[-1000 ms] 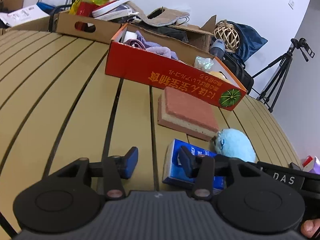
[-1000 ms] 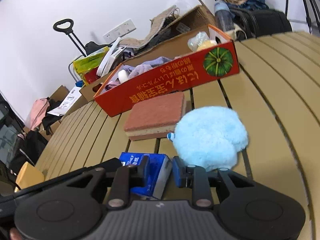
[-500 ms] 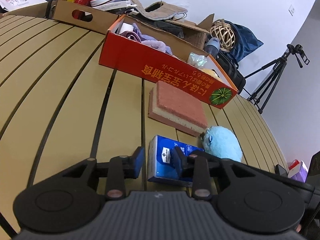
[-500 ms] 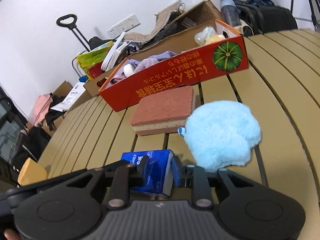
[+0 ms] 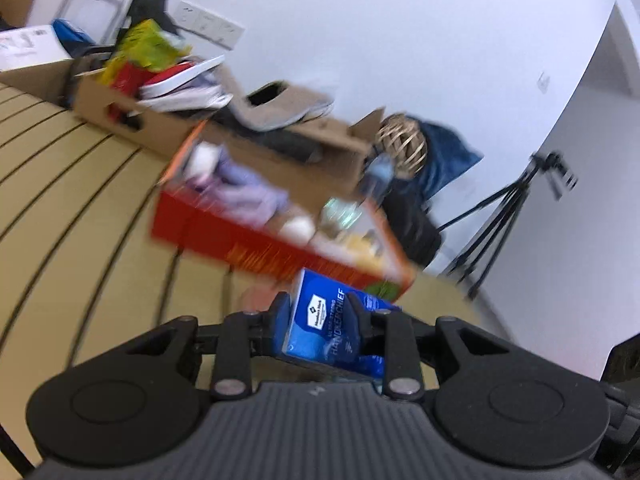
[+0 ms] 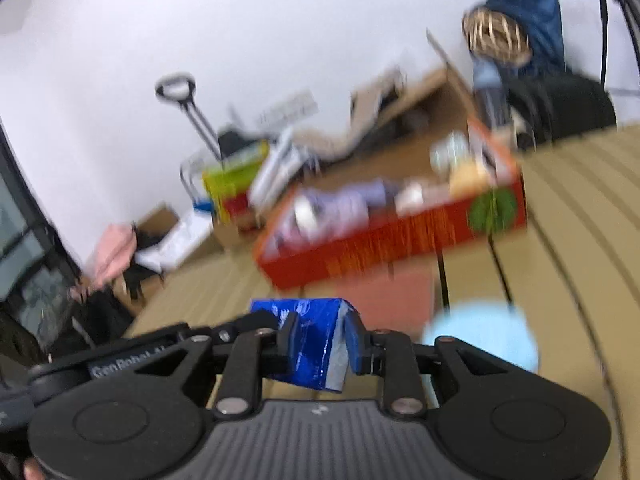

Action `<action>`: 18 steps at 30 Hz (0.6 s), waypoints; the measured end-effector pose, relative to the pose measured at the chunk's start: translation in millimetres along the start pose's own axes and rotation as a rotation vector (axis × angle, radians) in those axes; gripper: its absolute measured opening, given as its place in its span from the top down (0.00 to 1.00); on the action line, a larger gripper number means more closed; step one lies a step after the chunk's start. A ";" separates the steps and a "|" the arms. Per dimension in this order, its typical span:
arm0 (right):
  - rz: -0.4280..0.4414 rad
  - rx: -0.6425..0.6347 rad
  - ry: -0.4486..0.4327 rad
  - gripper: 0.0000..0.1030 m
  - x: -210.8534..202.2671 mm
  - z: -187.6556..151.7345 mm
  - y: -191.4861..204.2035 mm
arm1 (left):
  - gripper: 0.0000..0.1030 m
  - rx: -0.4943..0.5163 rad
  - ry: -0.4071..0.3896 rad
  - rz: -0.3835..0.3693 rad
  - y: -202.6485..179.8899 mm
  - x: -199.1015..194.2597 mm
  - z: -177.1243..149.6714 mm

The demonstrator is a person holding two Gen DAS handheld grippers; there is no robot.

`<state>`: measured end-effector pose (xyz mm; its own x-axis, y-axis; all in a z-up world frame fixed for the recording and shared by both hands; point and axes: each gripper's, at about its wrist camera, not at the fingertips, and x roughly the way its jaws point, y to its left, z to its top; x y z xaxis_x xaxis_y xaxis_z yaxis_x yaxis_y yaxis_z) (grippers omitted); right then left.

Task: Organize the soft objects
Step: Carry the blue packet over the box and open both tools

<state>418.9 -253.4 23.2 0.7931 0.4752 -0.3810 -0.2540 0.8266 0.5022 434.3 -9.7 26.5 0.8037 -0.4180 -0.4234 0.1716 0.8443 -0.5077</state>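
The blue tissue pack (image 5: 328, 330) reads "HANDKERCHIEF"; the black gripper body (image 6: 120, 364) at near left reads "GenRobot".

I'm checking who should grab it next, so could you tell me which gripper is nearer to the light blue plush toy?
Right. The plush toy lies just beside the right gripper; the left gripper view doesn't show it.

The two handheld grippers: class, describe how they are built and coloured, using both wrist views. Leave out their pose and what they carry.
Both the left gripper and the right gripper are matte black, with a ribbed grey panel at the centre, two round black discs at the sides, silver pivot pins, and blue fingertips. White lettering, partly readable, marks a black bar in the right wrist view. No cables or sleeves show.
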 end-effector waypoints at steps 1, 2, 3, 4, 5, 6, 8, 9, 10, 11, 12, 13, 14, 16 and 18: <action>-0.009 -0.017 -0.022 0.77 5.2 14.9 -0.5 | 0.72 0.009 0.000 -0.018 -3.2 13.8 13.7; -0.022 -0.045 -0.034 0.77 15.4 32.9 -2.4 | 0.72 0.015 -0.005 -0.031 -5.5 29.7 27.2; -0.036 -0.061 -0.040 0.77 25.8 47.0 -5.4 | 0.72 0.014 -0.001 -0.039 -6.8 48.6 41.4; -0.047 -0.067 -0.040 0.77 42.2 63.9 -11.4 | 0.72 -0.008 0.005 -0.033 -5.5 67.4 55.0; -0.055 -0.060 -0.026 0.77 57.9 77.5 -18.0 | 0.72 -0.023 0.009 -0.022 -4.5 85.2 65.5; -0.076 -0.052 0.001 0.77 79.1 91.2 -25.3 | 0.73 -0.018 0.018 -0.012 -2.8 102.3 74.1; -0.104 -0.059 0.051 0.77 113.3 106.8 -37.1 | 0.73 -0.019 0.059 0.020 5.4 136.4 85.6; -0.113 -0.052 0.085 0.77 132.3 109.2 -43.3 | 0.73 -0.036 0.097 0.040 12.7 153.5 88.8; -0.127 -0.068 0.125 0.77 151.7 109.9 -49.4 | 0.73 -0.036 0.136 0.056 19.7 168.2 90.1; -0.139 -0.087 0.150 0.77 166.2 107.6 -54.4 | 0.74 -0.026 0.168 0.073 25.8 179.9 90.2; -0.150 -0.094 0.183 0.77 182.1 102.9 -59.0 | 0.76 -0.009 0.197 0.101 31.7 189.4 88.3; -0.151 -0.091 0.221 0.78 196.5 97.2 -62.9 | 0.76 0.011 0.216 0.129 37.2 194.6 85.7; -0.148 -0.087 0.240 0.78 204.9 92.9 -65.1 | 0.78 0.019 0.222 0.143 42.2 195.8 84.4; -0.135 -0.095 0.274 0.78 217.8 87.3 -62.4 | 0.80 0.068 0.220 0.149 47.2 190.4 84.1; -0.117 -0.060 0.341 0.78 226.4 84.4 -64.0 | 0.78 0.112 0.213 0.154 49.1 182.9 84.4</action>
<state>661.4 -224.1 -29.7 0.5913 0.4409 -0.6753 -0.2121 0.8929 0.3972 637.7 -16.3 -12.6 0.6896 -0.3327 -0.6433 0.1276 0.9302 -0.3442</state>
